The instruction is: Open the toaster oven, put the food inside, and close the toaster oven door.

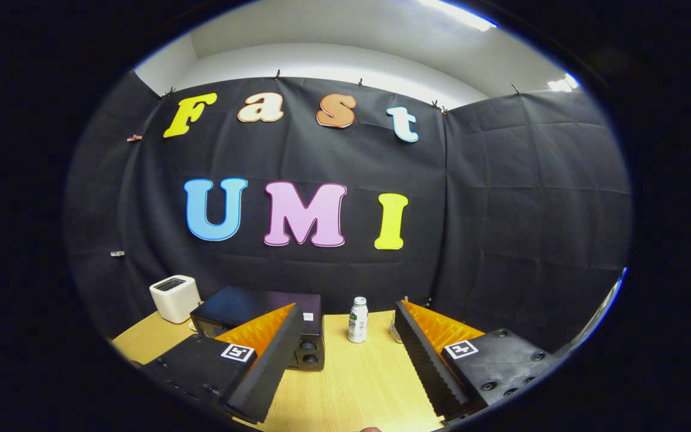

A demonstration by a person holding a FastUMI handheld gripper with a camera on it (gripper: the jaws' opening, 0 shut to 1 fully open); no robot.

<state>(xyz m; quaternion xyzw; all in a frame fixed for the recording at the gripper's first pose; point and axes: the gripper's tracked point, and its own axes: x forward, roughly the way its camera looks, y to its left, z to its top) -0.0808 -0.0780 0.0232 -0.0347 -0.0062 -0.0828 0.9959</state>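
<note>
Jaws wide apart, nothing between them but bare desk [357, 378]. Gripper [345, 360] held level above the wooden top, the two fingers splayed out toward the back of the booth, each carrying a square marker tag on its upper face.

Toaster oven [261, 318]: dark box standing on the desk ahead and to the left. The left finger [264, 366] overlaps its front in this view, hiding much of the door; two round knobs show at its right front corner, just beside the finger's inner edge. Whether the door is ajar cannot be told. Finger and oven look close, but contact cannot be judged.

White toaster [174, 298]: further left and behind the oven, near the desk's far edge, slot on top.

Bottle [357, 320]: small, white cap, green label, upright, beyond the fingers and roughly midway between them, to the right of the oven and apart from it.

Small clear item [394, 330] just right of the bottle, partly behind the right finger [426, 354]; too small to identify.
</note>
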